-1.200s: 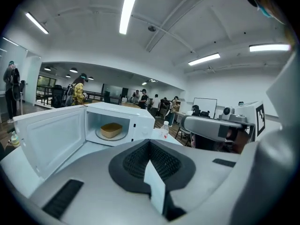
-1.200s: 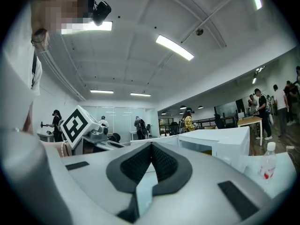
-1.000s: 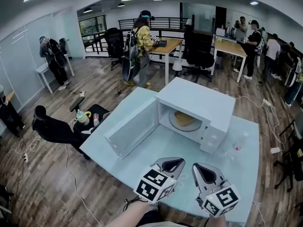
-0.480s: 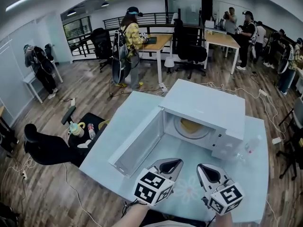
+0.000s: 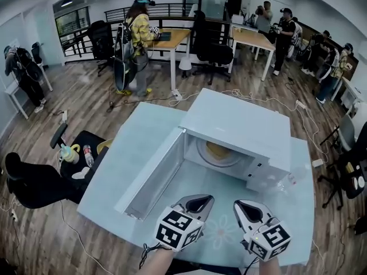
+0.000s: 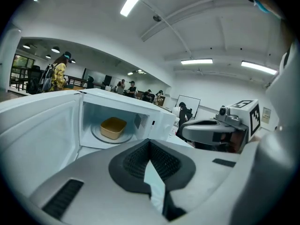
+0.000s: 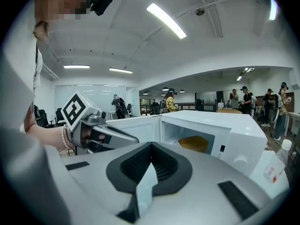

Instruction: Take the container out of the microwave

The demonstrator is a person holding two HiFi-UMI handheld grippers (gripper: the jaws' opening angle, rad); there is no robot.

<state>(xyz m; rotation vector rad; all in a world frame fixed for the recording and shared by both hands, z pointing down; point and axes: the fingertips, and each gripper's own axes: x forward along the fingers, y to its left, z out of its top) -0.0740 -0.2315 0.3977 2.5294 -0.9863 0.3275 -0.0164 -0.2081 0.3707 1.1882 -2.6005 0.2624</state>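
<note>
I hold the left gripper (image 5: 196,200) and the right gripper (image 5: 246,208) side by side over the near edge of the pale blue table (image 5: 133,135), both pointing toward the microwave (image 5: 243,128) and well short of it. The left gripper view shows its two jaws brought together at the tip with nothing between the dark pads. The right gripper view shows the same: jaws closed on each other and empty. The white microwave stands at the middle of the table, with its door (image 5: 153,173) swung fully open to the left, so the cavity faces me. The container (image 5: 216,149), a tan tub with rounded corners, sits inside the cavity on the round turntable (image 6: 100,138), roughly at its centre. Neither gripper touches it. The control panel is on the right side of the microwave front. A clear plastic bottle (image 5: 290,179) stands on the table just beside the microwave's right side. Beyond the table is an open office floor with desks, black chairs and several people standing, among them one in a yellow jacket (image 5: 138,32).
</note>
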